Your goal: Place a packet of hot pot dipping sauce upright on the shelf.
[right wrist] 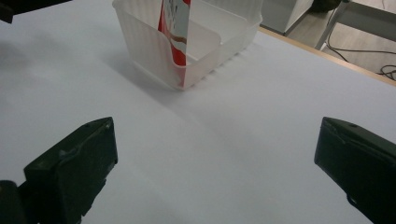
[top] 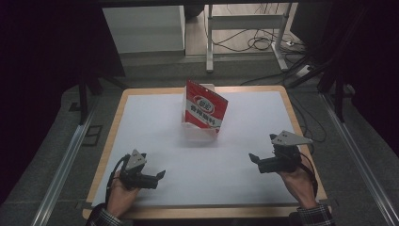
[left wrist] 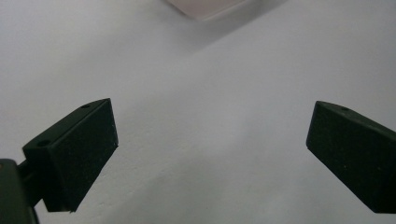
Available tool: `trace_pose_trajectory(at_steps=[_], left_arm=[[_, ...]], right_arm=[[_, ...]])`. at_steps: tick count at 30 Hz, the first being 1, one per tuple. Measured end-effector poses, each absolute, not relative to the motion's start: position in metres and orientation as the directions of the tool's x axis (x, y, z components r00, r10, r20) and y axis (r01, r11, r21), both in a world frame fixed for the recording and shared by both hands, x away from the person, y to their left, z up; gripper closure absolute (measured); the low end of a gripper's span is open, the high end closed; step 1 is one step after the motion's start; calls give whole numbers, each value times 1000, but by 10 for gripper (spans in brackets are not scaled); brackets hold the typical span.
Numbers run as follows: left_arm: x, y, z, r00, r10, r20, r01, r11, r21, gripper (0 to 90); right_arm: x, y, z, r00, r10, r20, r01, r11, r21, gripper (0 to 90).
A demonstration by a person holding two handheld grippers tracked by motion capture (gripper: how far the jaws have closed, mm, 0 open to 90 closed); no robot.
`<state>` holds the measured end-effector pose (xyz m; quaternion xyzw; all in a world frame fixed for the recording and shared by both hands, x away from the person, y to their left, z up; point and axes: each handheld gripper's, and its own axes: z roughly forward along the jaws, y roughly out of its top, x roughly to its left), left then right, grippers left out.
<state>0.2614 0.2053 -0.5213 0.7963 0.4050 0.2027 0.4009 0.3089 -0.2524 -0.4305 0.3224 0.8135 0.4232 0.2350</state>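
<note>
Both the left gripper (top: 161,174) and right gripper (top: 253,157) sit spread and empty at the frame's bottom; the red packet (top: 205,109), upright in the clear bin (right wrist: 154,56) at upper centre, wants pinching by its top edge.

You see a red-and-white printed flat packet (top: 205,109) standing upright, leaning slightly, inside a clear ribbed plastic bin (right wrist: 149,44). The bin sits on the far middle of the white table surface (top: 235,141), well apart from both your hands.
</note>
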Motion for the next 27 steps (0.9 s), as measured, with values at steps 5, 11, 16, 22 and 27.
trace_pose_trajectory(at_steps=[5, 11, 16, 22, 27], left_arm=[[261, 205, -521, 590, 807, -1, 483, -352, 802, 20], [261, 205, -521, 589, 808, -1, 483, -352, 801, 20], [261, 205, -521, 589, 808, -1, 483, -351, 802, 20], [261, 205, -522, 590, 808, -2, 485, -352, 801, 20], [261, 205, -522, 590, 807, -3, 485, -352, 801, 20]], right_arm=[[303, -260, -434, -671, 734, -104, 330, 422, 845, 0], [297, -269, -443, -656, 747, -112, 336, 421, 842, 0], [293, -274, -449, -643, 755, -133, 335, 433, 837, 0], [291, -281, -458, -633, 763, -130, 353, 435, 829, 0], [292, -287, -467, -625, 770, -126, 371, 435, 821, 0]])
